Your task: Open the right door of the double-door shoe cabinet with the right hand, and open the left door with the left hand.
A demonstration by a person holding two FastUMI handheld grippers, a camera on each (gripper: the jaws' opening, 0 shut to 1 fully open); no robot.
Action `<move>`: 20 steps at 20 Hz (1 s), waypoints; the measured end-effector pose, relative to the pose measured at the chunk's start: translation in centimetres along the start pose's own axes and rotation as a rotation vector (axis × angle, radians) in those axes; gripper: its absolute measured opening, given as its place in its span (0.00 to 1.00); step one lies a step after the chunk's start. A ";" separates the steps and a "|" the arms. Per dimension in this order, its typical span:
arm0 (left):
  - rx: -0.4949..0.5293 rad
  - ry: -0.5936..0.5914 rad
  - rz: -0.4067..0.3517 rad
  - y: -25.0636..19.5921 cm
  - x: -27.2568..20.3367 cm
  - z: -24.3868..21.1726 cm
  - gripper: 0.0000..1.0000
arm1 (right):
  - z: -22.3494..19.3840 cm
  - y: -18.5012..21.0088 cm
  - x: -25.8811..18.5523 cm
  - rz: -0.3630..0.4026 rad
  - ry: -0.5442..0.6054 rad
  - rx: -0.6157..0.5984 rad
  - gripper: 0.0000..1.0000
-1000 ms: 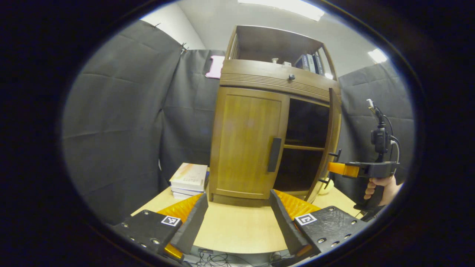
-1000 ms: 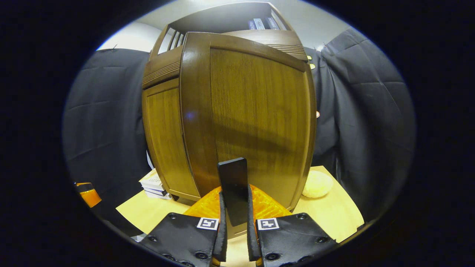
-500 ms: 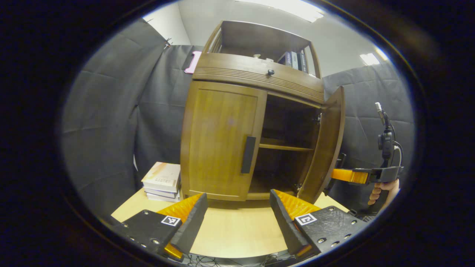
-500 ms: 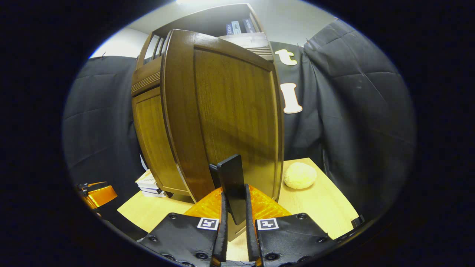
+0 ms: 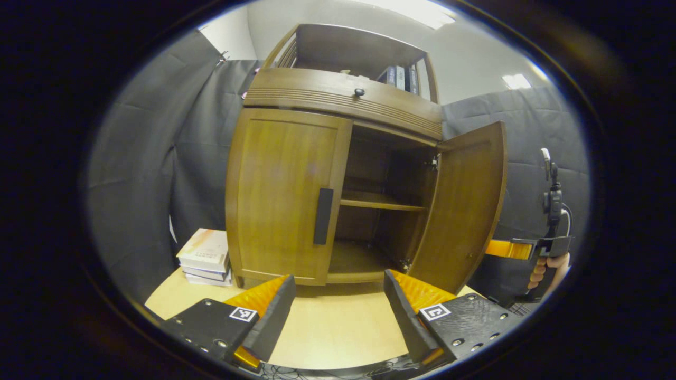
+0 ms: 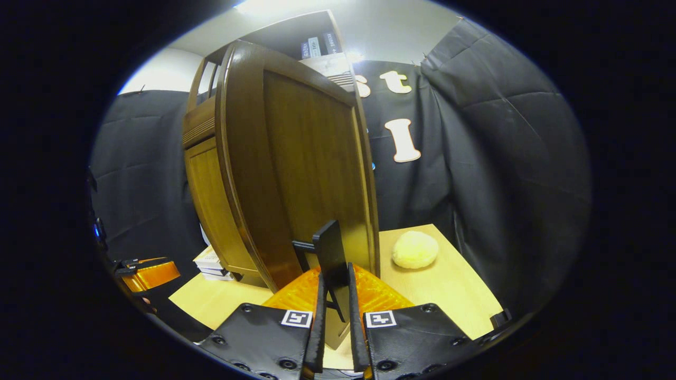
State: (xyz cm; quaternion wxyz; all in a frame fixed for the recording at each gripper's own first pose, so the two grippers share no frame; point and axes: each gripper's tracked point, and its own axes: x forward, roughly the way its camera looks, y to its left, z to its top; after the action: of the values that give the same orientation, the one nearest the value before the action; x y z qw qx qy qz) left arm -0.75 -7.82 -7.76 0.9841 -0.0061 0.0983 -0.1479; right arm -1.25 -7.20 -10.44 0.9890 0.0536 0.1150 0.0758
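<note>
On the table's [image 5: 338, 327] left edge a stack of books [image 5: 205, 256] lies just beside the shoe cabinet [image 5: 338, 100], which stands at the back edge. The left door [image 5: 282, 192] is flush shut, its handle [image 5: 322, 216] untouched; the left gripper [image 5: 338, 306] hangs before it, fingers spread wide. The right door [image 5: 465, 206] stands swung open, the right gripper [image 6: 335, 322] clamped on its handle [image 6: 331, 258]. A pale round lump [image 6: 415, 249] sits near the right edge.

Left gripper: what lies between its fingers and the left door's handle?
In the left gripper view, bare tabletop lies between the open left gripper and the closed left door, whose handle is untouched.
</note>
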 end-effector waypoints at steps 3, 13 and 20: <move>0.019 -0.014 -0.003 -0.1 0.8 0.2 0.95 | 1.2 -2.6 -0.6 -0.010 -0.022 0.011 0.23; 0.018 -0.022 -0.034 -1.9 2.8 0.7 0.94 | 2.0 -7.1 -0.4 0.012 -0.018 -0.069 0.08; 0.018 -0.021 -0.052 -2.3 3.0 0.8 0.96 | 2.2 -7.3 -3.5 -0.019 -0.051 -0.076 0.00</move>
State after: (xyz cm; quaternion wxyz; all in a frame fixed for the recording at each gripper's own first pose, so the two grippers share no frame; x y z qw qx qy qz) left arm 1.55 -10.94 -7.46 0.9809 -0.0012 0.0863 -0.1745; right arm -3.13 -15.13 -8.44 0.9936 0.0168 0.0874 0.0694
